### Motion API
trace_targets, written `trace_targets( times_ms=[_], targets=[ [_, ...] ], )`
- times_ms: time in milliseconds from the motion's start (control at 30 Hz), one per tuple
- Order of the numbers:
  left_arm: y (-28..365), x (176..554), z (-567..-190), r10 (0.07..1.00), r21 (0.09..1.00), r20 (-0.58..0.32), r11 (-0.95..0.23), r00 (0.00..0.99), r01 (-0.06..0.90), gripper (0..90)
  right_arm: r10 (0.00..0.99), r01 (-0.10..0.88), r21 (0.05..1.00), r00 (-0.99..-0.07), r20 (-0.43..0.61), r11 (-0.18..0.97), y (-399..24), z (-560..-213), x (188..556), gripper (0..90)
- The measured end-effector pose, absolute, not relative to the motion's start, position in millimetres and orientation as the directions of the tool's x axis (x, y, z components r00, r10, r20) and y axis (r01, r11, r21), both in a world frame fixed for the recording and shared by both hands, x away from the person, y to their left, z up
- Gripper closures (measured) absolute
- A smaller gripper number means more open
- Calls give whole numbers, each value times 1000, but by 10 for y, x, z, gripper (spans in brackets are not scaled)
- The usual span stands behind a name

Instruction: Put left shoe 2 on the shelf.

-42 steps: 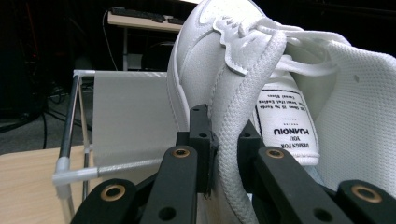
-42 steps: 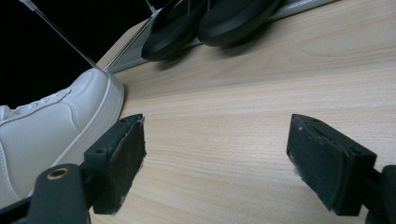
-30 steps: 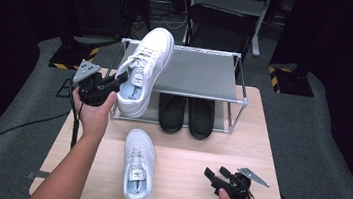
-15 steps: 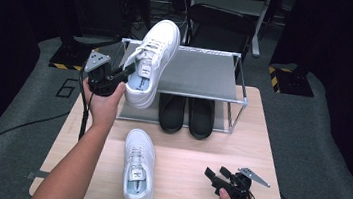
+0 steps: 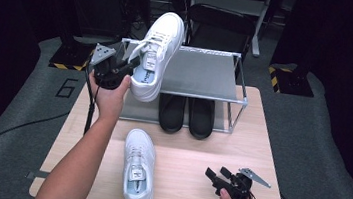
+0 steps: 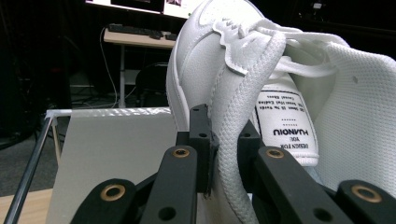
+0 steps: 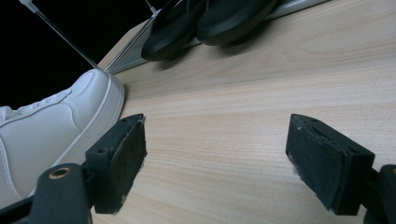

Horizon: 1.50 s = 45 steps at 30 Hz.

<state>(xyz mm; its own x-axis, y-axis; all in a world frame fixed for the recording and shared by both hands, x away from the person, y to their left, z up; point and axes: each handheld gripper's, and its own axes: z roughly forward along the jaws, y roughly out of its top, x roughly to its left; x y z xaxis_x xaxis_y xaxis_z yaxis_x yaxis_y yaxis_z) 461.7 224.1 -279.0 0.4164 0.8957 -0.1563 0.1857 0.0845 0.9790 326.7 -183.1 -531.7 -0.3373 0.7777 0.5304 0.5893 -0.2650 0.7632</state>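
Observation:
My left gripper is shut on the padded collar of a white sneaker and holds it in the air, toe pointing away, over the left end of the rack's top shelf. In the left gripper view the jaws pinch the sneaker's collar edge, with the tongue label beside them. A second white sneaker lies on the table, toe toward the rack. My right gripper rests near the table's front right, open with nothing between its pads, and the second sneaker's toe lies to its left.
A metal shoe rack stands at the back of the wooden table. A pair of black slippers sits under its grey top shelf, also seen in the right gripper view. A black chair stands behind the rack. Cables trail off the left.
My left hand has carried the sneaker up and farther over the rack's top shelf. The right gripper and the sneaker on the table have stayed put.

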Motion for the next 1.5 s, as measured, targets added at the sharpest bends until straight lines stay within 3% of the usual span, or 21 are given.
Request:
trace_targets(
  times_ms=[500,633,1500],
  targets=[
    [2110,4807,-2756,896,972,-190,113,402,208,821,773,587,759,-332,541,-280,-1861,-5322,3251,207],
    [2035,4844,-2745,910,978,-151,81,385,191,821,772,581,762,-331,542,-285,-1874,-5328,3239,211],
    [1771,5282,-2959,917,946,-238,145,320,289,820,782,554,757,-274,559,-347,-2081,-5350,3050,221]
  ],
)
